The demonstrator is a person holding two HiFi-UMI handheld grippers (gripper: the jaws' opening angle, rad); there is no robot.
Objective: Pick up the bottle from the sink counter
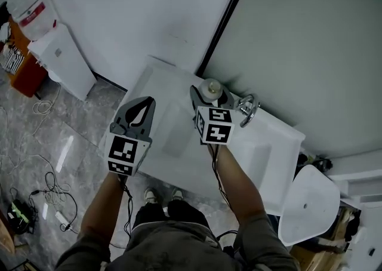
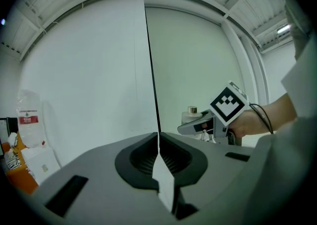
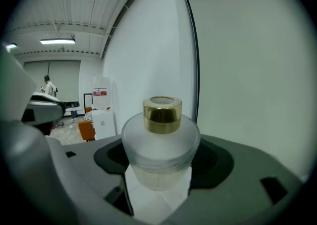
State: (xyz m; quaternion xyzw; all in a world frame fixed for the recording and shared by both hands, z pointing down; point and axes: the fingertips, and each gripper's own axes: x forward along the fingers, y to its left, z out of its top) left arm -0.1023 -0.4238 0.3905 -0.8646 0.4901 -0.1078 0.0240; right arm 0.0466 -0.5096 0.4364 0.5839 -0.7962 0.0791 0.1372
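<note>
Forearms of the person reach over the white sink counter. Left gripper: jaws together on nothing; right gripper: jaws clamped around the frosted, gold-capped bottle, at the counter's back edge beside the faucet. Step judged: grasp made; next calls for a straight, steady lift

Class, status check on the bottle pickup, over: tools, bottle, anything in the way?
Left tool shut, empty. Right tool shut on frosted, gold-capped bottle. Faucet beside it, apart; nothing seen blocking a lift.
</note>
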